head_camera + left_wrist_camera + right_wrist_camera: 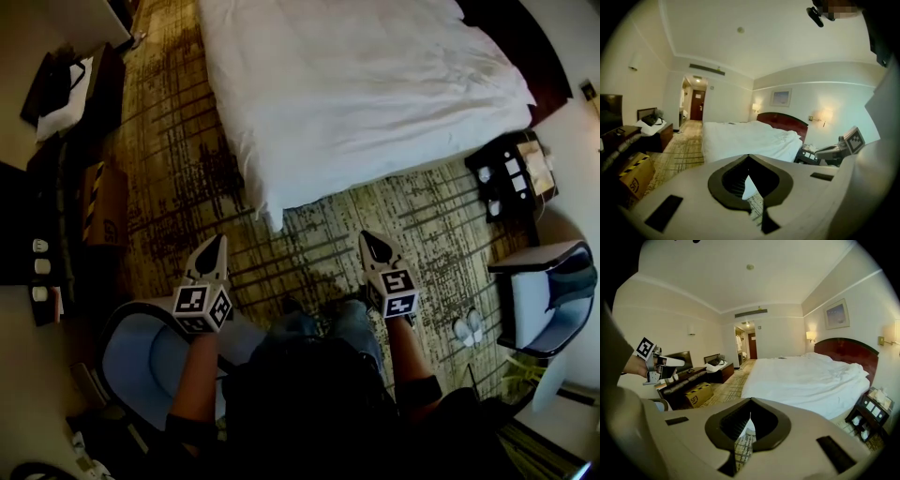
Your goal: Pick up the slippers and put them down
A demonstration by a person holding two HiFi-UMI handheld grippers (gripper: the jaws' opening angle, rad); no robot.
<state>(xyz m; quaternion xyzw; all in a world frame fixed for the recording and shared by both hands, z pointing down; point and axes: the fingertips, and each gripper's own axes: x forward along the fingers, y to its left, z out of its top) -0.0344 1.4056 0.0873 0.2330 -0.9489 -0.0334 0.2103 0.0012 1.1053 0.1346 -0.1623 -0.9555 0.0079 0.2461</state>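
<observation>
Slippers [467, 328]: white pair, side by side on the patterned carpet [178, 169]. Low and off to the right of the right gripper's fingertips, well apart from them, just beside the grey armchair [548, 300]. Long axes parallel, running roughly toward the bed [356, 84], much the same way as the right fingers point. Too small to tell toe from heel.

Left gripper [216, 244]: fingers [689, 192] shut, tips meeting in a point, gripping nothing. Only a sliver of white bedding and carpet seen through the slit under the tips. Held in the air, aimed at the foot corner of the bed. Pair far off to the right of these fingers, beyond the other gripper.

Right gripper [375, 242]: fingers [806, 427] likewise pressed together tip to tip, empty, touching nothing. Held above the carpet, aimed at the bed's foot edge.

Both grippers well apart from each other, one on either side of the person's knees [328, 328].

Dark nightstand [511, 178] ahead and to the right of the right fingers, farther on than the pair. Cardboard box [103, 202] ahead and to the left of the left fingers.
</observation>
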